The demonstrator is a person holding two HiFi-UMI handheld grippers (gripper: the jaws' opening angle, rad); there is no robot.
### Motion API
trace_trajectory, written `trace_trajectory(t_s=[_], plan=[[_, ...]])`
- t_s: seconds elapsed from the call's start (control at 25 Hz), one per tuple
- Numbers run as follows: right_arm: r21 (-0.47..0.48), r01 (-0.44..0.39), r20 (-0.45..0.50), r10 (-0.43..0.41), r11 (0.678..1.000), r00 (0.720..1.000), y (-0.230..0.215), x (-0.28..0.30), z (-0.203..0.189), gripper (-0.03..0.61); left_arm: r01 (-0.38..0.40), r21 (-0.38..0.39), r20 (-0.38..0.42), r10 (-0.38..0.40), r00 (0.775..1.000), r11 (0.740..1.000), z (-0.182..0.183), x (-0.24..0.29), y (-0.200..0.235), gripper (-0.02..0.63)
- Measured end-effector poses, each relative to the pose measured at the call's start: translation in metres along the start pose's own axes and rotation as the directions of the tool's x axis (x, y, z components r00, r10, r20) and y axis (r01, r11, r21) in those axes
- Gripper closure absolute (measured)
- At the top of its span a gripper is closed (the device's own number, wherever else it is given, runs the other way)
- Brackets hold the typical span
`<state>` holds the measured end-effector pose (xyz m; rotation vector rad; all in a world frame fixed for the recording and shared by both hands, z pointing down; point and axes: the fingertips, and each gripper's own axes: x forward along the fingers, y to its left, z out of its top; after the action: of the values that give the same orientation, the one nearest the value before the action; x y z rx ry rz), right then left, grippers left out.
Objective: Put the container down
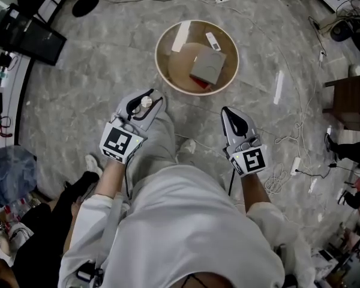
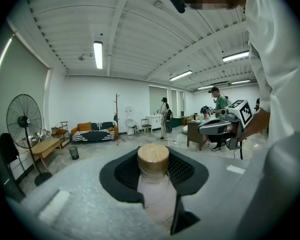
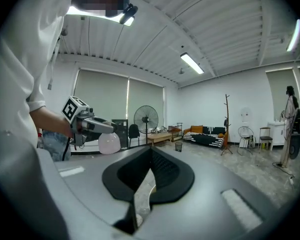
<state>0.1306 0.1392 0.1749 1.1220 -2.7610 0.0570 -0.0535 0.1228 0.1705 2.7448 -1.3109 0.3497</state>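
The container (image 2: 156, 191) is a small pale jar with a round wooden lid (image 2: 153, 157). My left gripper (image 2: 154, 160) is shut on it, and the jar stands between the dark pads with the lid uppermost. In the head view the left gripper (image 1: 145, 103) is held in the air above the person's left leg, short of the round table (image 1: 162, 45). My right gripper (image 1: 230, 114) hovers to the right at about the same height, shut with nothing between its jaws (image 3: 150, 156). From the right gripper view the jar (image 3: 109, 143) shows as a pale bulb in the left gripper (image 3: 96, 126).
On the round wooden table lie a grey box (image 1: 207, 67), a remote (image 1: 213, 41) and a white strip (image 1: 180, 36). Cables and a power strip (image 1: 296, 164) trail across the marble floor at right. A seated person (image 1: 30, 233) is at lower left, a dark stand (image 1: 348, 98) at right.
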Motion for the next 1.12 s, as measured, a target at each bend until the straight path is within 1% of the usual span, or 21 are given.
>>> trace_trajectory(t_s=[0.16,0.28,0.44,0.56,0.8,0.92,1.0,1.08,1.12], plan=[[-0.018,0.019,-0.016,-0.019,1.000,1.000,-0.015,0.022,-0.008,0.574,0.027,0.013,-0.011,-0.027,1.000,1.000,-0.019,0.034,0.024,0.491],[-0.020,0.045,-0.033,-0.046,0.999,0.998,-0.031,0.044,-0.019,0.574,0.054,0.001,-0.014,-0.054,0.998,0.999,-0.039,0.069,0.047,0.491],[0.007,0.070,-0.070,-0.069,0.998,0.995,-0.056,0.078,-0.036,0.574,0.075,0.005,-0.038,-0.075,0.996,0.997,-0.068,0.127,0.081,0.491],[0.038,0.077,-0.102,-0.073,0.996,0.992,-0.071,0.102,-0.053,0.574,0.072,0.014,-0.058,-0.071,0.996,0.997,-0.093,0.166,0.105,0.491],[0.072,0.088,-0.136,-0.077,0.994,0.988,-0.107,0.148,-0.095,0.574,0.062,0.014,-0.082,-0.061,0.995,0.998,-0.147,0.233,0.143,0.491],[0.078,0.099,-0.135,-0.088,0.992,0.987,-0.127,0.171,-0.120,0.574,0.078,0.018,-0.102,-0.076,0.992,0.997,-0.180,0.266,0.154,0.491],[0.087,0.116,-0.158,-0.101,0.989,0.982,-0.140,0.187,-0.140,0.574,0.093,0.020,-0.114,-0.090,0.989,0.995,-0.201,0.286,0.160,0.491],[0.072,0.124,-0.188,-0.108,0.990,0.976,-0.153,0.199,-0.164,0.574,0.107,0.026,-0.123,-0.103,0.987,0.994,-0.221,0.305,0.166,0.491],[0.064,0.122,-0.180,-0.108,0.991,0.978,-0.158,0.207,-0.171,0.574,0.113,0.028,-0.125,-0.108,0.986,0.993,-0.230,0.314,0.168,0.491]])
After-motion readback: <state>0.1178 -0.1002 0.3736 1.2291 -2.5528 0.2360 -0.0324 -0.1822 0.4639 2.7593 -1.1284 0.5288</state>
